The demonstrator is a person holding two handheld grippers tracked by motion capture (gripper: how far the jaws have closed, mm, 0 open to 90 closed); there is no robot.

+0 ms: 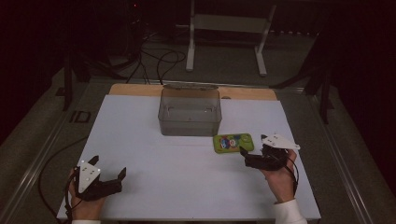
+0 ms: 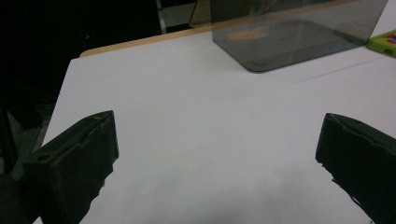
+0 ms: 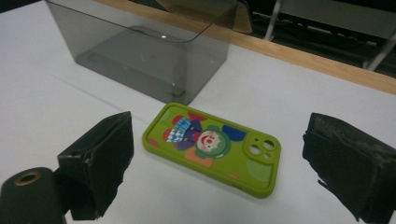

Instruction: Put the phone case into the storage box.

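From the high view, the green case point(image 1: 233, 142) lies flat on the table point(image 1: 154, 186) just ahead-left of the right gripper point(image 1: 247, 157), its long axis across the table, well apart from the left gripper point(image 1: 116, 177) (both spread, empty). The left gripper view catches its edge point(image 2: 384, 43) far right beyond the bin point(image 2: 299, 32). In the right gripper view the case point(image 3: 212, 147) sits between the parted jaws, camera end probably rightward.

White table point(image 1: 154, 154), wood strip at far edge. On it: empty smoky plastic box point(image 1: 189, 112) mid-back, green phone case point(image 1: 233, 142) flat just right-front of it.
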